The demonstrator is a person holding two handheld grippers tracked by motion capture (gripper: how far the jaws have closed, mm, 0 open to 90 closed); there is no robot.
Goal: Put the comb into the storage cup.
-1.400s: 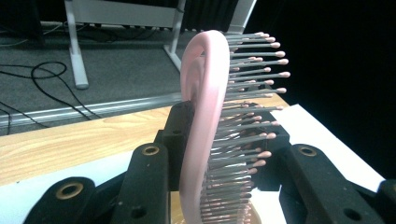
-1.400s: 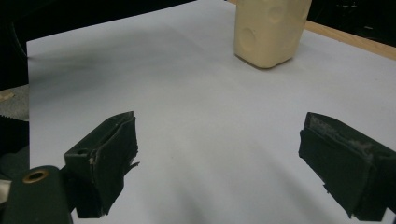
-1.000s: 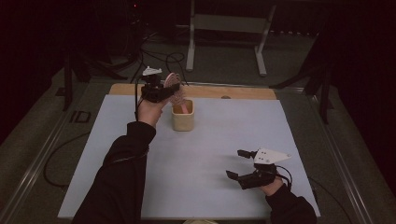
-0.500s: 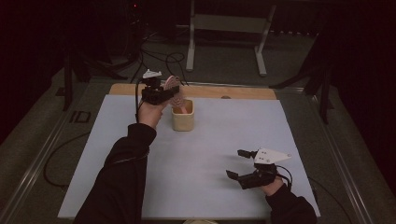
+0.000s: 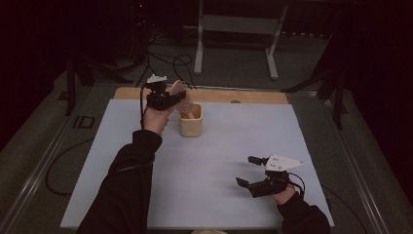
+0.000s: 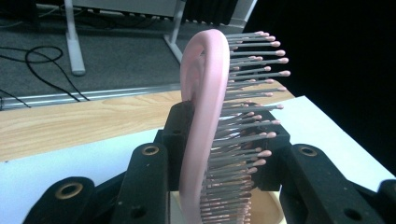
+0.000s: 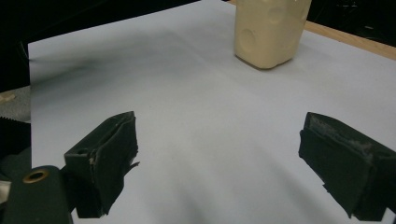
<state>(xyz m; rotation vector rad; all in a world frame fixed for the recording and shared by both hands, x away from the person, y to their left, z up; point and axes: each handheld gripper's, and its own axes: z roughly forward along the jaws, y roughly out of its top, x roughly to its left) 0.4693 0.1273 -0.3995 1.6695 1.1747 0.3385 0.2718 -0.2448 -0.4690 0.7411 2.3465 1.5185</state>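
A dim lab or studio — floor cables (image 5: 165, 61), metal stand (image 5: 238, 29), white-covered table (image 5: 204, 161).

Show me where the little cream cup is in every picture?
High view: cream cup stands at the far middle of the white mat, under the pink hairbrush.
Left gripper view: just its rim, bottom edge, below the brush.
Right gripper view: top, right of centre.
Shared landmark: the white mat.
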